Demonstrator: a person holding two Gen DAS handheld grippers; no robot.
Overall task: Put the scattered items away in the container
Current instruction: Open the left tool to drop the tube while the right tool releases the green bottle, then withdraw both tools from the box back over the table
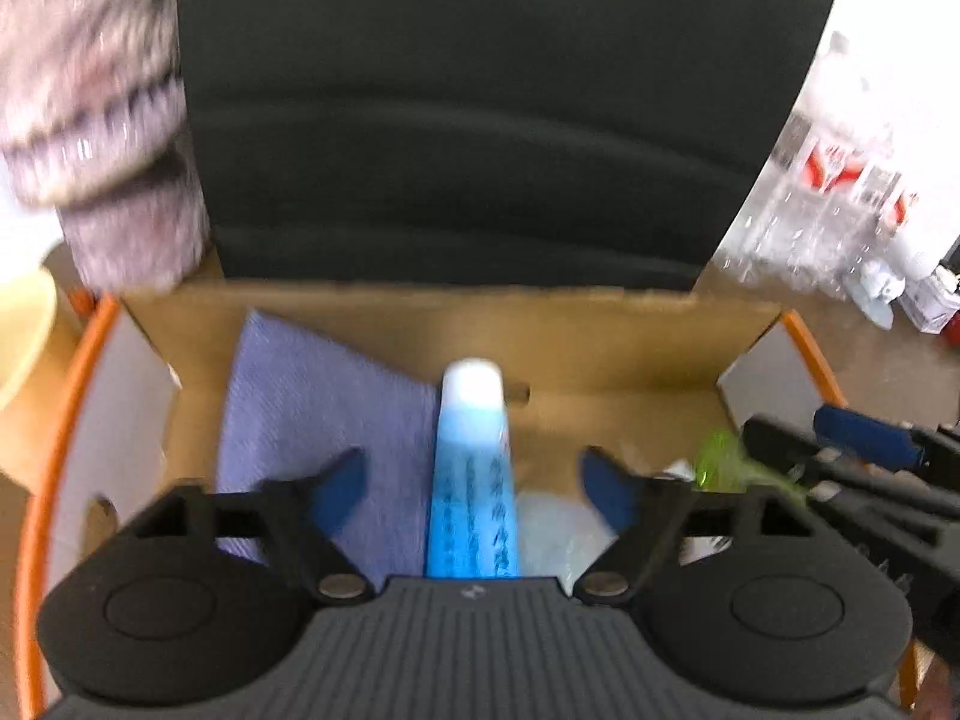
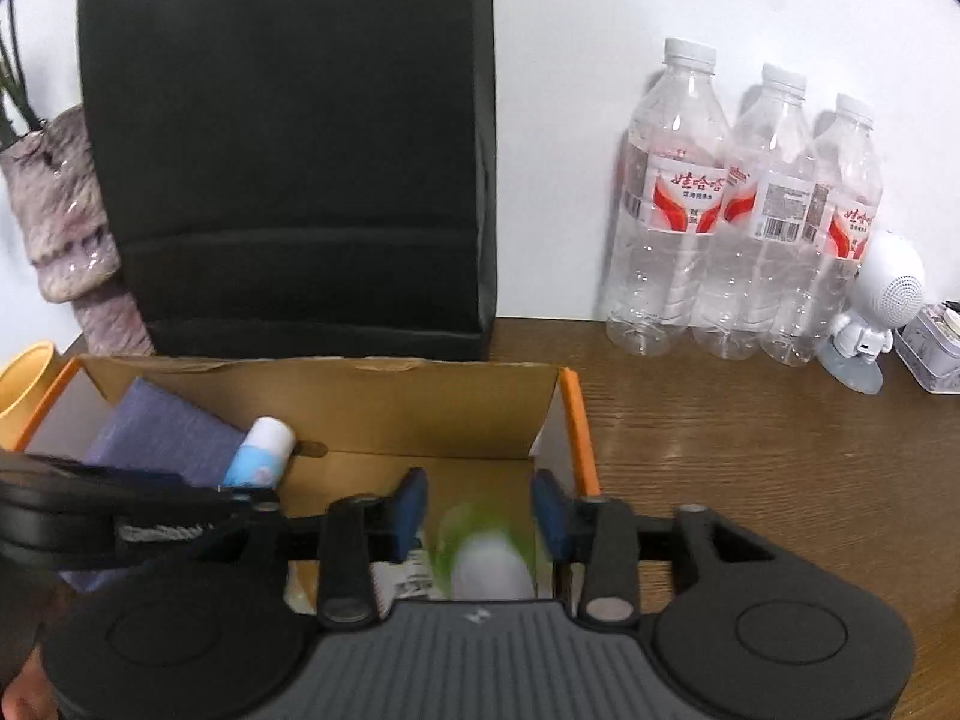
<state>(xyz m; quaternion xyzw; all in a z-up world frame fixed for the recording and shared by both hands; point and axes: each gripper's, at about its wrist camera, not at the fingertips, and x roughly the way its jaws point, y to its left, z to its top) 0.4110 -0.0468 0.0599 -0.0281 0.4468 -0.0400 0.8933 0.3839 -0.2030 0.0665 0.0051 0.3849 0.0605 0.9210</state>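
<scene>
Right Wrist View: Both Tools Over the Cardboard Box

Right wrist view shows three clear water bottles [image 2: 744, 210] ahead and to the right of the right hand-held gripper [image 2: 480, 507]. Their red-and-white labels carry Chinese characters and a barcode; the brand cannot be read. A white robot figurine [image 2: 870, 312] stands beside them on the bench [image 2: 750, 450].

The right hand-held gripper is spread wide with nothing clamped. A blurred green-and-white item [image 2: 486, 558] lies below, between its fingers, inside the cardboard box [image 2: 324, 384].

The left hand-held gripper [image 1: 474, 480] is likewise spread wide and empty. A blue tube [image 1: 474, 480] with illegible dark print lies between its fingers in the box, touching a folded purple cloth [image 1: 312, 420] to the left. A black bag [image 2: 288, 150] stands directly behind the box.
</scene>
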